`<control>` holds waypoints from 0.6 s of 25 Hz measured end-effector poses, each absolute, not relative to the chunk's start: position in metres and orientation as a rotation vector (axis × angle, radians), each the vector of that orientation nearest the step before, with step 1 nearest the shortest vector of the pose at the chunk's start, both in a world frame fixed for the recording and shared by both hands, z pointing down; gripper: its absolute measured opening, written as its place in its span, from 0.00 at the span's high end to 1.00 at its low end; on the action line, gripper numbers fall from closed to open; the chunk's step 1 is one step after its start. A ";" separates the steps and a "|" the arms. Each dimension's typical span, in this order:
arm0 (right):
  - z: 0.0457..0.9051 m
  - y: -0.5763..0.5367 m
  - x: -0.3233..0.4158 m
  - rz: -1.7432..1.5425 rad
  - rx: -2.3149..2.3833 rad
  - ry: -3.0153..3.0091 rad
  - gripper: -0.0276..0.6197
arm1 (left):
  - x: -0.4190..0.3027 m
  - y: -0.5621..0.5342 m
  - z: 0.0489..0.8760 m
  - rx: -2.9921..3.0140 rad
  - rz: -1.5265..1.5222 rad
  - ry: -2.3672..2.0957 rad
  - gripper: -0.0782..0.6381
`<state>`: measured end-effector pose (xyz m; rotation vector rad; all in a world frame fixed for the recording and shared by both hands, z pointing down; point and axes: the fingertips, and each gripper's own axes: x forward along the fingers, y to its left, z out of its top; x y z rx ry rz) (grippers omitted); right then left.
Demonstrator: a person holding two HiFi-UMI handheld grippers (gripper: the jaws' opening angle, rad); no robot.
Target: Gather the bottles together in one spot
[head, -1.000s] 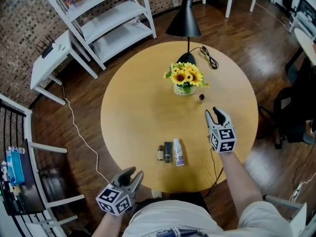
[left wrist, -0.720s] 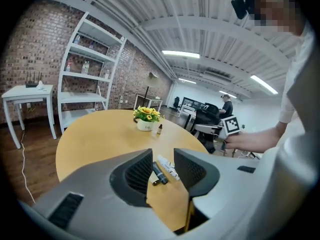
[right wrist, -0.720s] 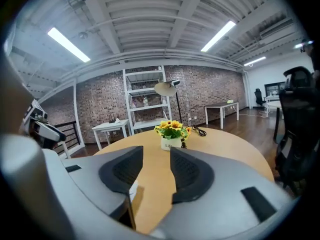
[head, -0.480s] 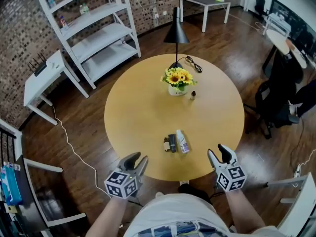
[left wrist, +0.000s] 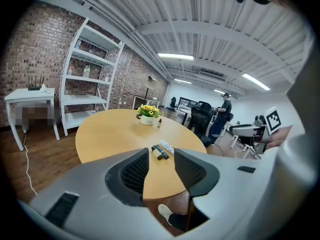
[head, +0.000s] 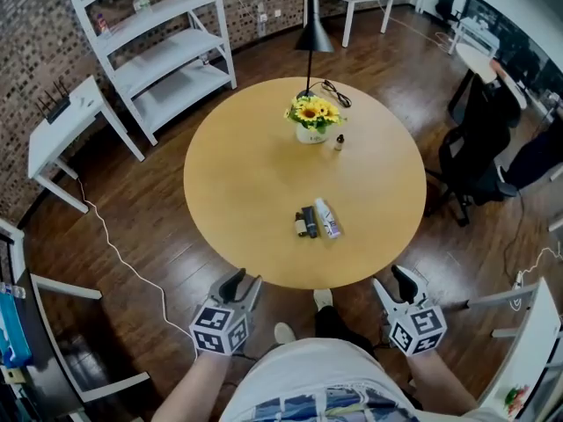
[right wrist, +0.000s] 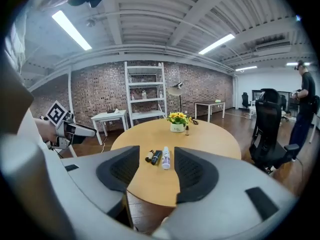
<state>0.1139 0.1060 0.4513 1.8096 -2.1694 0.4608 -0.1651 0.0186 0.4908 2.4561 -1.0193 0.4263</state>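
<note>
Three bottles (head: 317, 221) lie together at 6 o'clock on the tabletop (head: 229, 174); a fourth bottle (head: 338, 142) stands at 1 o'clock, just beside the flower vase (head: 310, 133). Left tongs (head: 242, 281) wide, empty — right tongs (head: 393, 281) empty, jaws just opening wider. Risk: reaching the fourth bottle could tip the flower vase.

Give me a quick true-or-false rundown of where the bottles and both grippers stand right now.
1. Three bottles lie side by side near the front edge of the table. True.
2. Another small bottle stands beside the flower pot, apart from that group. True.
3. The right gripper grips the white bottle. False: its jaws have just been opening, nothing is between them, and it hangs short of the table.
4. The left gripper rests on the table. False: it hangs open, short of the table's edge.
5. The lamp lies tipped over. False: it stands upright at the far edge.
</note>
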 end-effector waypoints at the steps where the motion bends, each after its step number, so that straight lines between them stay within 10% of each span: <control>1: 0.451 0.109 0.106 0.460 1.798 -2.176 0.59 | -0.169 0.025 0.492 2.451 0.427 -1.011 0.70; 15: 0.474 0.091 0.046 0.441 1.608 -2.212 0.59 | -0.192 0.063 0.499 2.416 0.408 -0.974 0.70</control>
